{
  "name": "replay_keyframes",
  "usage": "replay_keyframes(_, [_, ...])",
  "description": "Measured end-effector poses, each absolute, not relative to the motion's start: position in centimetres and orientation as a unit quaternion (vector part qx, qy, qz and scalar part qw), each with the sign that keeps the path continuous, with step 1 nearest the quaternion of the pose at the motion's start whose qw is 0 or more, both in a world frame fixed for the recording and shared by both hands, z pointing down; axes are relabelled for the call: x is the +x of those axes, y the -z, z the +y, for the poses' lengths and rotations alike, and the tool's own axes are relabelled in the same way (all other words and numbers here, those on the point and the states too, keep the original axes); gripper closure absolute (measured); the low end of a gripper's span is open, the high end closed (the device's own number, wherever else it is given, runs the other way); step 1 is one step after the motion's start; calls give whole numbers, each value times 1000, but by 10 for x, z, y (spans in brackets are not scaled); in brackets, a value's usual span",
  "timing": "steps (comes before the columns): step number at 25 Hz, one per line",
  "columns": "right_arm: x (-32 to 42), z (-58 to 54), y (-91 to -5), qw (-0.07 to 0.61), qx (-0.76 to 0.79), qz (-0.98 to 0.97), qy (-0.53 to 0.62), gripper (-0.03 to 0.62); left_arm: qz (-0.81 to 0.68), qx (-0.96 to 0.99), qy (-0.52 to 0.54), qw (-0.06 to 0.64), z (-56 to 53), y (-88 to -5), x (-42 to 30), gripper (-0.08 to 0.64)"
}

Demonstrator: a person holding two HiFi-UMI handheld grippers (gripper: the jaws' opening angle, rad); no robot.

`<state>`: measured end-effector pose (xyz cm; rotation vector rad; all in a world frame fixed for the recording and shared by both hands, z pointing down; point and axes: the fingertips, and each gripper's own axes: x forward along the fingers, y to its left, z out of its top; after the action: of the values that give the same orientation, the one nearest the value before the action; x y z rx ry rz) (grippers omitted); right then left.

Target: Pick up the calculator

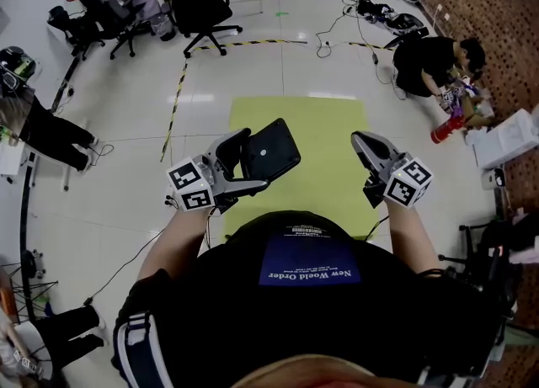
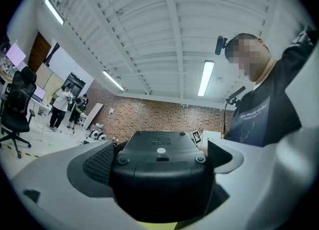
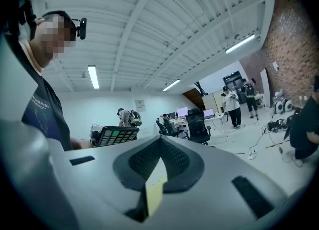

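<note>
A wide, pale tiled floor is stretching away below, seen from above, with office chairs and cables toward its far edge. A yellow-green mat is lying flat on the floor straight in front of the person, who is standing and holding a gripper in each hand at about waist height.

The calculator, a black slab, is no longer lying on anything. It is hanging in the air over the left half of the mat, toward its left edge, with its plain back facing up. The left gripper is pinching one end of it between both jaws, and the rest of the body is sticking out past the gripper's tips. From the right gripper view, its keys are showing on the underside.

The right gripper is hovering over the right side of the mat, well apart from the calculator, with its jaws pressed together and nothing between them.

The lift itself seems to be done or nearly so. Because only one end is being gripped, the free end is likely to sag or swing. The pinch probably needs to be held firm, the wrist held level, and any further rise made slowly. The right gripper is probably best kept clear, or brought under the free end as support.
</note>
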<state>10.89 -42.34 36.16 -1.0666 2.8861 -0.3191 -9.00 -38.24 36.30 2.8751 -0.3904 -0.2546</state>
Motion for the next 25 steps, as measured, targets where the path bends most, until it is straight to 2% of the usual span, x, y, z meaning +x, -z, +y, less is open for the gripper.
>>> replay_keyframes(12, [106, -427, -355, 38, -334, 935, 116, 606, -134, 979, 94, 125, -379, -365, -93, -26])
replay_keyframes(25, [103, -428, -359, 22, -334, 936, 108, 609, -132, 978, 97, 127, -380, -364, -92, -26])
